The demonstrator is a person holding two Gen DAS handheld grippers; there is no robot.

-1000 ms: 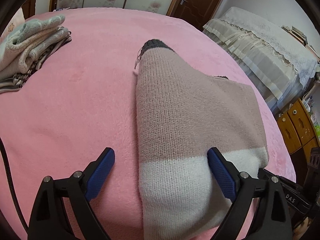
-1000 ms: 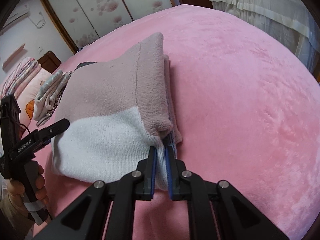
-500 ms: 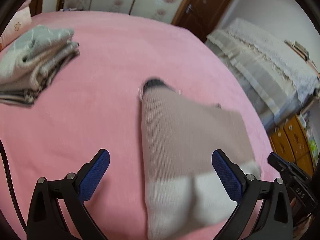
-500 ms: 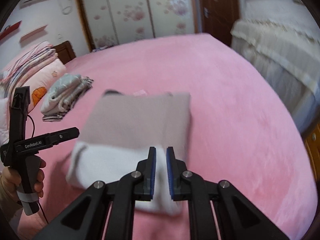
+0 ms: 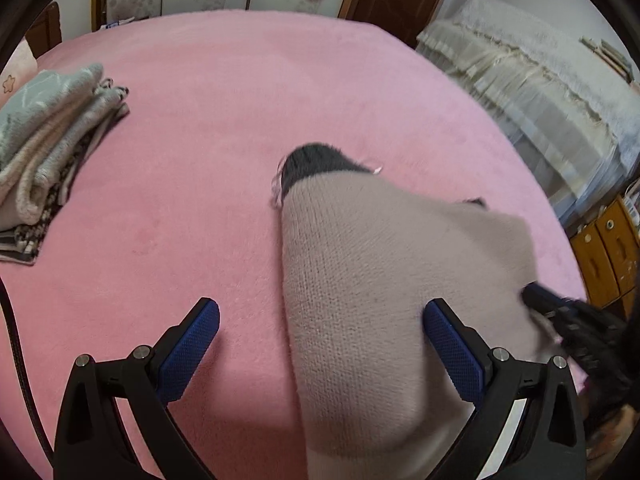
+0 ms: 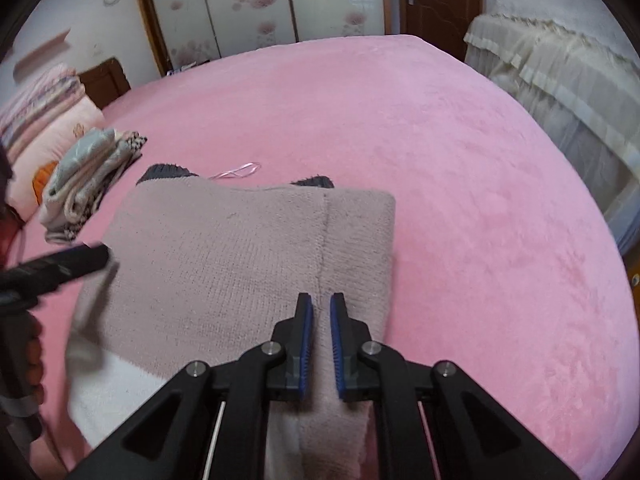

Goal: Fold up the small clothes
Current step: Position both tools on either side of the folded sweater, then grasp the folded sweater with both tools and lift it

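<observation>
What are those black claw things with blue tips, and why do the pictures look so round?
Those are grabbing tools a person holds, one in each hand. Each carries a wide-eyed camera, which bends the picture round. One picture looks along the left gripper: it is wide open, holding nothing, though the sweater lies under it. The other looks along the right gripper, pinched shut on the sweater's folded edge. Everything rests on a pink bed. A stack of folded clothes waits to one side.

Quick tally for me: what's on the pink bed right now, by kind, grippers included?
Knit sweater, mauve and white, being folded: 1
Stack of folded clothes: 1
Thin pink ribbon: 1
Pillows at the headboard: at least 2
Grippers: 2, left gripper and right gripper
Total: at least 7
</observation>
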